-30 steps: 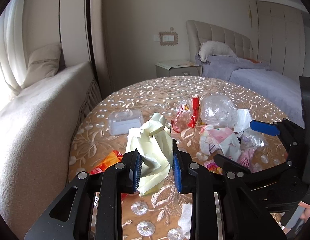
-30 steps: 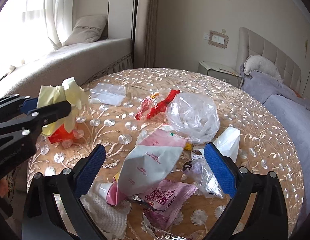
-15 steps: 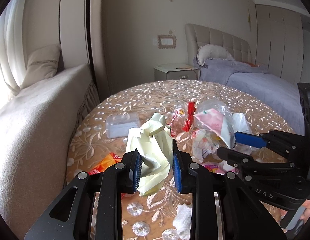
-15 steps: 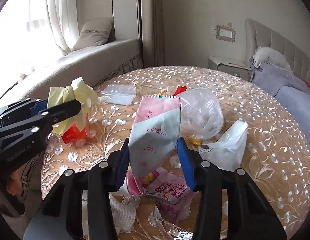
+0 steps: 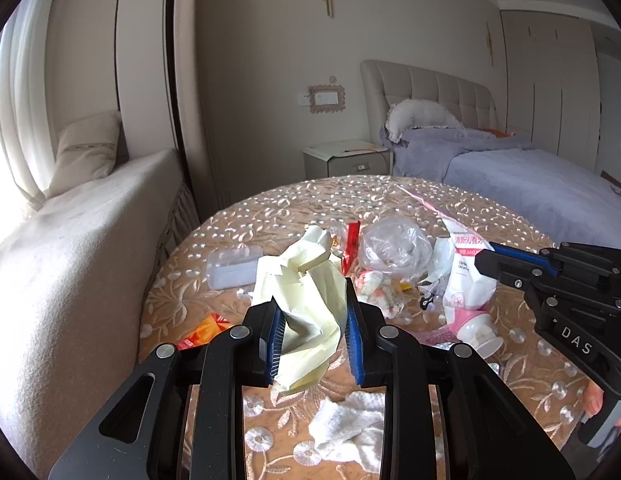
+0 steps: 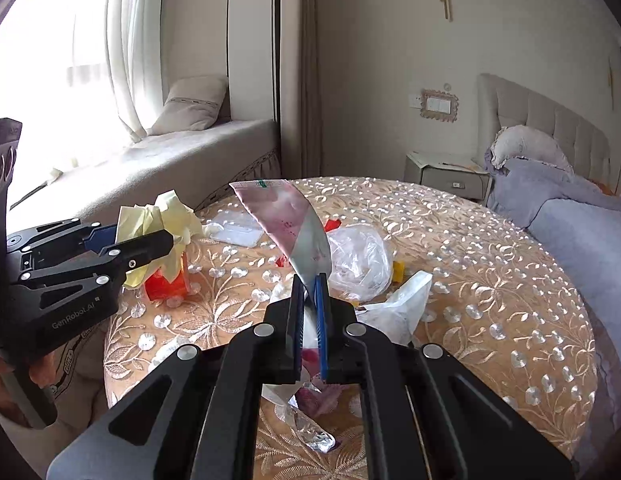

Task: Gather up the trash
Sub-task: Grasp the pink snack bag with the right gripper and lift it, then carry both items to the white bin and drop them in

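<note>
Both grippers hold trash above the round table: the left gripper clamps crumpled yellow paper, and the right gripper pinches a pink-and-white pouch upright.

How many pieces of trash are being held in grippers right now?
2: the left gripper clamps the crumpled yellow paper; the right gripper pinches the pink and white pouch.

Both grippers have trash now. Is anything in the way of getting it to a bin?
No bin shows in either view, so the path can't be judged. The left gripper holds yellow paper; the right gripper holds a pink-and-white pouch.
</note>
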The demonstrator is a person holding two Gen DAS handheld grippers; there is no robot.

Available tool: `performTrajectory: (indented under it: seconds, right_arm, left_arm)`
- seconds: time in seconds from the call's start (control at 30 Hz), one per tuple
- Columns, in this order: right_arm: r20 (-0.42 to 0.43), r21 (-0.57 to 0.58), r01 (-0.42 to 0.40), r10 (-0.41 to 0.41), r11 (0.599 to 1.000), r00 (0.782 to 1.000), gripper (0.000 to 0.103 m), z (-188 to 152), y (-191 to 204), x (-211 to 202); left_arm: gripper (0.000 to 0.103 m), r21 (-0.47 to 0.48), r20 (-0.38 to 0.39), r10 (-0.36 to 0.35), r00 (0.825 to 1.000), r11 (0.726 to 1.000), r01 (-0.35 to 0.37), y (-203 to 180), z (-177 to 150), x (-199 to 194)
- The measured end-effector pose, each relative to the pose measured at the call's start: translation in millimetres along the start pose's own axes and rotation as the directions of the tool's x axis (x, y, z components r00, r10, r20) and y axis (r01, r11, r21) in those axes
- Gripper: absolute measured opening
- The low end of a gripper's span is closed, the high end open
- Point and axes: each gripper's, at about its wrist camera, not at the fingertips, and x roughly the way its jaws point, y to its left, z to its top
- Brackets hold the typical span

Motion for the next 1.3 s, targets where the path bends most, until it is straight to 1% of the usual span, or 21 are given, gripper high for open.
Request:
performTrajectory:
  seconds: [0.1, 0.17, 0.3, 0.4, 0.53, 0.67, 0.8, 1.0, 1.07, 1.23, 1.3]
  right_arm:
    - [0.046, -0.005, 0.027, -0.027, 1.000, 0.999, 0.007, 2.8, -6.3, -22.7]
    - [0.068, -0.001, 0.050, -0.050, 0.999, 0.996, 0.007, 2.6, -14.6, -38.2]
    - [0.103, 0.016, 0.125, -0.126, 0.992, 0.987, 0.007, -3.0, -35.4, -71.9]
    - [0.115, 0.021, 0.196, -0.197, 0.980, 0.974, 0.007, -11.5, -49.7, -93.5]
    - [0.108, 0.037, 0.268, -0.270, 0.963, 0.957, 0.007, -25.7, -72.2, -116.2]
    - [0.101, 0.058, 0.347, -0.351, 0.936, 0.931, 0.007, -42.6, -94.0, -137.7]
    - [0.084, 0.084, 0.430, -0.437, 0.899, 0.896, 0.007, -62.4, -119.5, -156.9]
    - [0.031, 0.119, 0.517, -0.523, 0.848, 0.852, 0.007, -93.6, -154.7, -175.4]
    - [0.015, 0.131, 0.543, -0.549, 0.829, 0.835, 0.007, -102.5, -166.1, -180.6]
    - [-0.020, 0.169, 0.584, -0.589, 0.794, 0.808, 0.007, -125.4, -188.2, -191.1]
    - [-0.043, 0.175, 0.601, -0.604, 0.780, 0.796, 0.007, -135.4, -197.7, -192.5]
  left_arm:
    - [0.026, 0.014, 0.020, -0.017, 1.000, 1.000, 0.016, -12.8, 4.6, -9.2]
    - [0.026, 0.021, 0.033, -0.042, 0.999, 0.999, 0.041, -24.9, 7.2, -14.5]
    - [0.026, 0.062, 0.045, -0.098, 0.994, 0.994, 0.095, -58.4, 8.9, -20.3]
    - [0.026, 0.095, 0.048, -0.151, 0.987, 0.985, 0.146, -87.3, 9.6, -22.2]
    - [0.026, 0.124, 0.047, -0.229, 0.972, 0.967, 0.222, -126.8, 10.0, -24.0]
    - [0.026, 0.154, 0.031, -0.302, 0.953, 0.943, 0.294, -167.7, 6.2, -22.6]
    - [0.026, 0.210, 0.008, -0.352, 0.936, 0.916, 0.343, -209.9, -0.4, -20.7]
    - [0.026, 0.253, -0.045, -0.434, 0.900, 0.866, 0.431, -273.4, -8.0, -12.6]
    - [0.026, 0.269, -0.069, -0.450, 0.891, 0.851, 0.451, -293.7, -12.2, -8.9]
    - [0.027, 0.309, -0.125, -0.473, 0.872, 0.817, 0.487, -335.5, -25.0, 6.3]
    - [0.027, 0.324, -0.152, -0.483, 0.862, 0.800, 0.505, -352.7, -30.0, 14.0]
